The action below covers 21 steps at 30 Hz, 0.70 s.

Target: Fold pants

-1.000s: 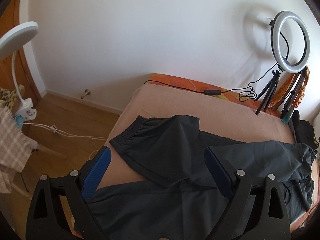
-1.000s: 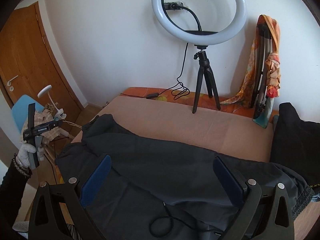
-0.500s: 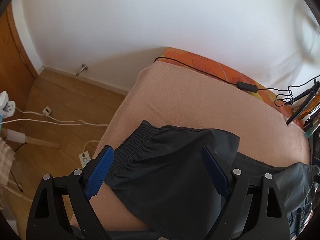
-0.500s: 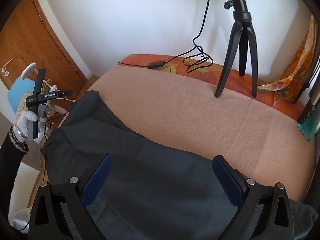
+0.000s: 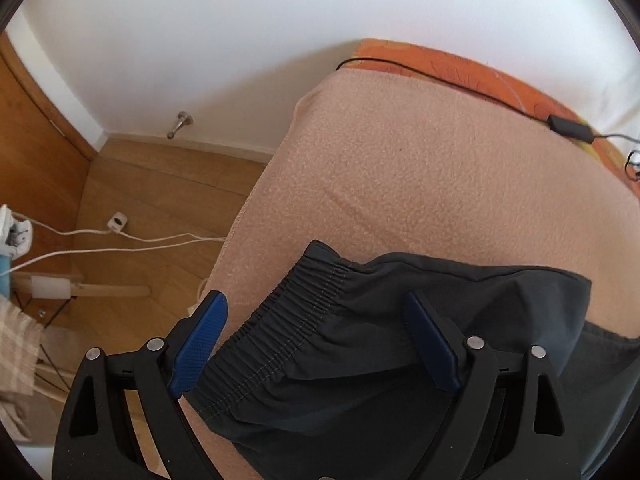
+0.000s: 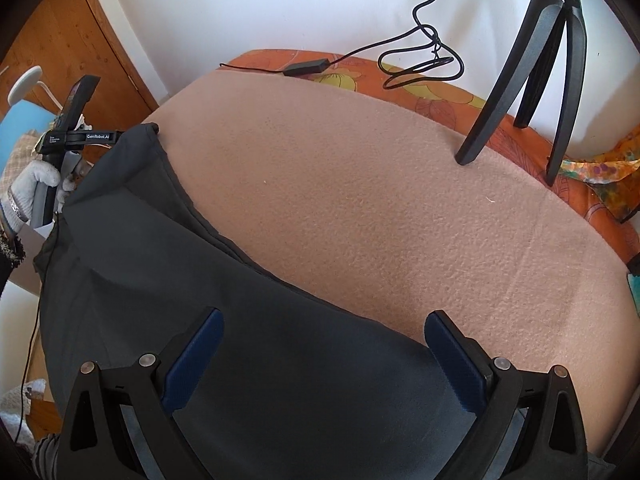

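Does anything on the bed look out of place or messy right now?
Yes. The pants lie rumpled, with the elastic cuff slanted near the blanket's left edge. A tripod and loose cable also sit on the bed.

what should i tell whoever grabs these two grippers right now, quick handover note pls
Left gripper: open, holding nothing, poised over the elastic cuff of the dark pants.
Right gripper: open, holding nothing, over the pants' far edge.
Pants lie crumpled on the pink blanket, near the front-left of the bed; one leg end is flopped over the rest.
Done: no tidy fold visible yet.
Left: likely grip the cuff and the edge, straighten the legs, then fold.
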Each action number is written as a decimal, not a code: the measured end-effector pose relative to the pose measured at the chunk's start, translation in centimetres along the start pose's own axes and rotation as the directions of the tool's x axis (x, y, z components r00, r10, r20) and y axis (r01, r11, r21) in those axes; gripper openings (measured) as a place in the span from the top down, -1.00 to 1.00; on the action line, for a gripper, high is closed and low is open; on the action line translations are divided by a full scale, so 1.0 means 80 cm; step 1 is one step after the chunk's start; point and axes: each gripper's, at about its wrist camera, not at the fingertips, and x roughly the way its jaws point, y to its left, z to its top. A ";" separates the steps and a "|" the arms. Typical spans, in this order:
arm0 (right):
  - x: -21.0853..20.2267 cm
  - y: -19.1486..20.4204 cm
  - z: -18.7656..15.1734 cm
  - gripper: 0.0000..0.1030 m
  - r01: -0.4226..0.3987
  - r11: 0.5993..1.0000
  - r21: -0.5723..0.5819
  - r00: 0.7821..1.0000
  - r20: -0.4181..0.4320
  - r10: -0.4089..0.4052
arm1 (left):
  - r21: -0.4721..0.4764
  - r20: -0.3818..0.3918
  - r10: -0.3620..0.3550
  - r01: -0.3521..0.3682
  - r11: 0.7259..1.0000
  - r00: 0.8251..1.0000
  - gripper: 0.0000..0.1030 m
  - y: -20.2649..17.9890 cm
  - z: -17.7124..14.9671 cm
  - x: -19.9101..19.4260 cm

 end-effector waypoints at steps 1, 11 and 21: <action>0.002 -0.001 -0.001 -0.98 -0.004 1.000 0.002 1.000 -0.006 0.004 | 0.010 0.004 0.008 -0.009 1.000 1.000 -0.73 -0.002 0.000 0.000; 0.008 0.027 -0.016 -0.59 0.121 0.989 -0.080 0.991 -0.050 -0.125 | 0.088 0.101 -0.044 0.035 0.995 0.994 0.58 -0.019 -0.006 -0.010; -0.046 0.052 -0.025 0.99 0.080 0.993 -0.084 0.996 0.047 -0.076 | -0.040 0.212 -0.105 0.116 0.992 0.972 0.68 0.022 -0.004 -0.051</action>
